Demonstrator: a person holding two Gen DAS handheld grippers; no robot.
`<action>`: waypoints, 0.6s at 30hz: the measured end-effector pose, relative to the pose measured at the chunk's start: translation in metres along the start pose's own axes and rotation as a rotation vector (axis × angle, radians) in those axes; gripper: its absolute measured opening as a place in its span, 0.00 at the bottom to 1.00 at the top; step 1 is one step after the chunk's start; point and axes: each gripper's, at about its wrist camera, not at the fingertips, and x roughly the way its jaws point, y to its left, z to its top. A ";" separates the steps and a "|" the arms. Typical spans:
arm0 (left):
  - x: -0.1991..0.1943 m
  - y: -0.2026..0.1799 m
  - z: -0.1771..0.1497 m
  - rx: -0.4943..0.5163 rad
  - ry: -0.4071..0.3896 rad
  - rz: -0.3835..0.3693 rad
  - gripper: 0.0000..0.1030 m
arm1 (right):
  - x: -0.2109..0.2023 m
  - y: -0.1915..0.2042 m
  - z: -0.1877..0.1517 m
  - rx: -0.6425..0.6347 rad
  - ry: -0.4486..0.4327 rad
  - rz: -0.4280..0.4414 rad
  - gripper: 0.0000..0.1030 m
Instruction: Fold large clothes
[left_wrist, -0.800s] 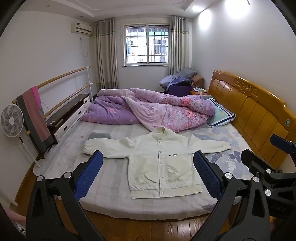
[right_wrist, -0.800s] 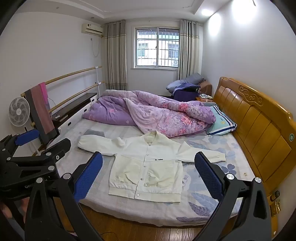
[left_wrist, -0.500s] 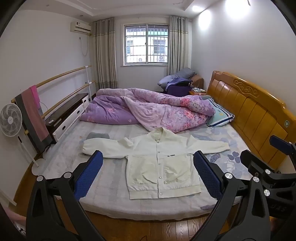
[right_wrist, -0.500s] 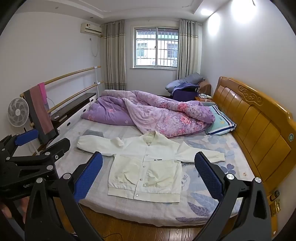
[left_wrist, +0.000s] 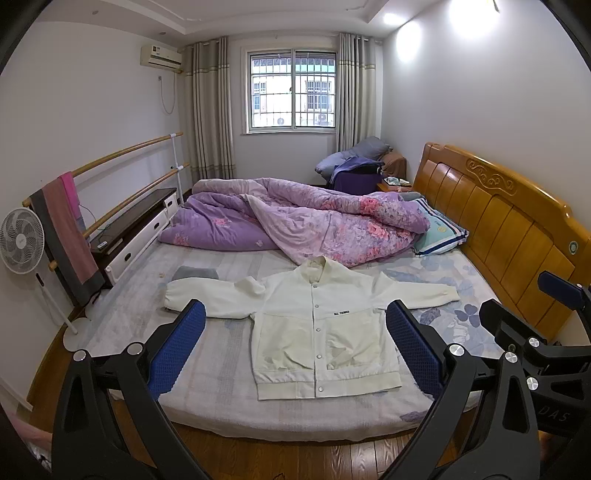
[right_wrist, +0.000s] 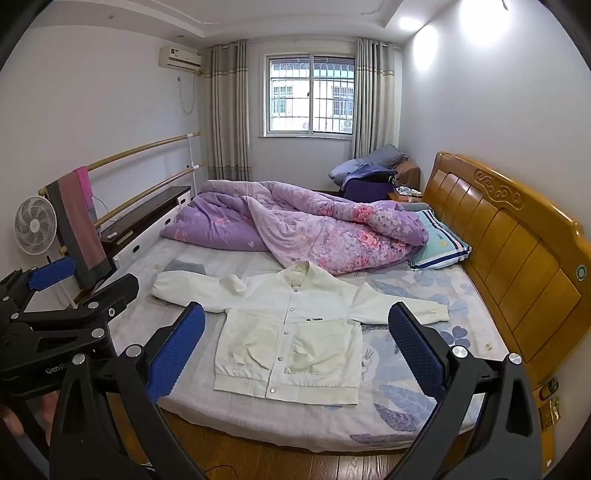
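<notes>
Jaws of left gripper and right gripper spread wide, empty, well short of white jacket lying flat ahead on bed; approach step, next likely reaching a sleeve.

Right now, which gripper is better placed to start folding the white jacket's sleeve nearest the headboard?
Probably the right gripper: it sits on the headboard side, nearer that sleeve of the white jacket. Both grippers are open and off the cloth.
</notes>
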 end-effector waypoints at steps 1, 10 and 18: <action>0.001 0.000 0.000 -0.001 0.000 0.000 0.95 | 0.000 0.000 0.000 -0.001 0.001 0.000 0.93; 0.004 -0.002 0.001 0.002 -0.005 0.006 0.95 | 0.008 0.002 0.001 -0.004 0.002 -0.003 0.93; 0.003 -0.004 0.000 0.005 -0.009 0.008 0.95 | 0.009 0.002 0.001 -0.001 0.000 0.000 0.93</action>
